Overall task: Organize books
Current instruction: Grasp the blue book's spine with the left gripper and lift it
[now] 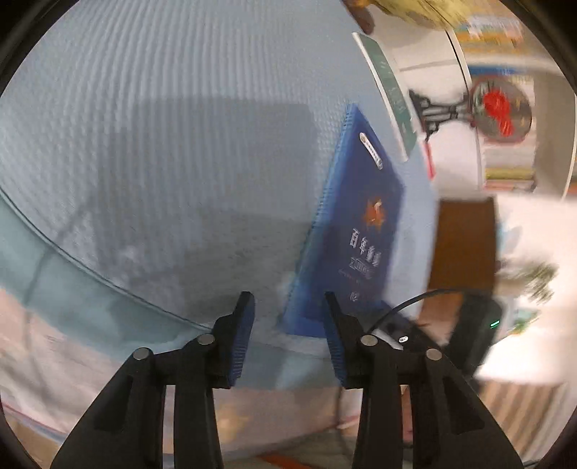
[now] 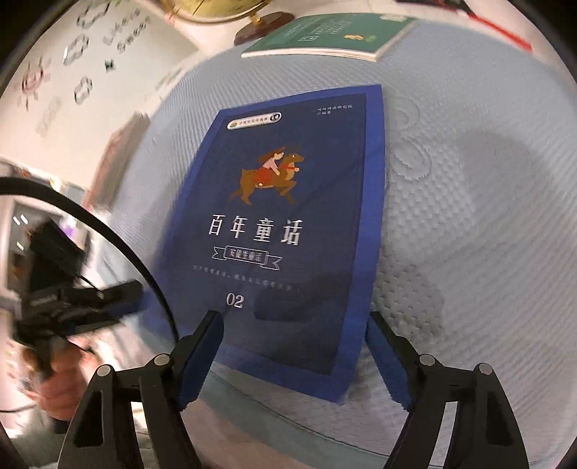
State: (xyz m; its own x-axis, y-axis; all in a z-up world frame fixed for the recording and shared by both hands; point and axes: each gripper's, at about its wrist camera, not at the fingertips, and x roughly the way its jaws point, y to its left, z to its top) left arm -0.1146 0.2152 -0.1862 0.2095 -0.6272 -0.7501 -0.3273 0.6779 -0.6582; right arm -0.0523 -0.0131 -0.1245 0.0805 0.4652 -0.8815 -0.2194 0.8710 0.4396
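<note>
A dark blue book (image 2: 285, 231) with a deer-rider picture and "02" on its cover lies flat on a pale blue mattress (image 2: 468, 216). My right gripper (image 2: 294, 321) hangs over the book's near end, jaws wide, one finger at each side and neither pad pressing on it. In the left wrist view the same blue book (image 1: 360, 223) lies to the right. My left gripper (image 1: 288, 314) is open at the book's near corner, and its right finger overlaps that corner. From the right wrist view, the left gripper (image 2: 135, 297) sits at the book's left edge, held by a hand (image 2: 54, 378).
A green book (image 2: 324, 36) lies flat at the mattress's far end, shown too as the green book (image 1: 389, 93). A globe on a dark base (image 2: 259, 29) stands behind it. Shelves with books (image 1: 505, 173) are at the right. A blurred black housing with a green light (image 1: 479, 324) is close by.
</note>
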